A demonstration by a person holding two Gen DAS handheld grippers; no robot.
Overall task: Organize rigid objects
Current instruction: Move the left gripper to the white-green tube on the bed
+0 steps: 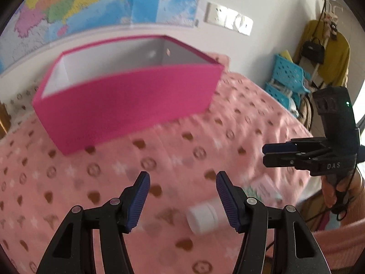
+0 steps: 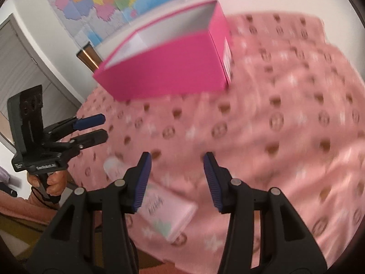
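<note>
Pink blanket point(image 1: 228, 114) lay under my open pink box point(image 1: 127, 105); left gripper point(image 1: 182, 196) and right gripper point(image 2: 176, 178) both gaped empty over bottle point(image 1: 203, 219) and case point(image 2: 168, 214).

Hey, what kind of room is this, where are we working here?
Probably a bedroom at home: a pink patterned blanket covers what looks like a bed, a coloured map hangs on the wall, and a yellow garment with a black handbag hangs in the corner. An open pink box sits on the blanket.
</note>
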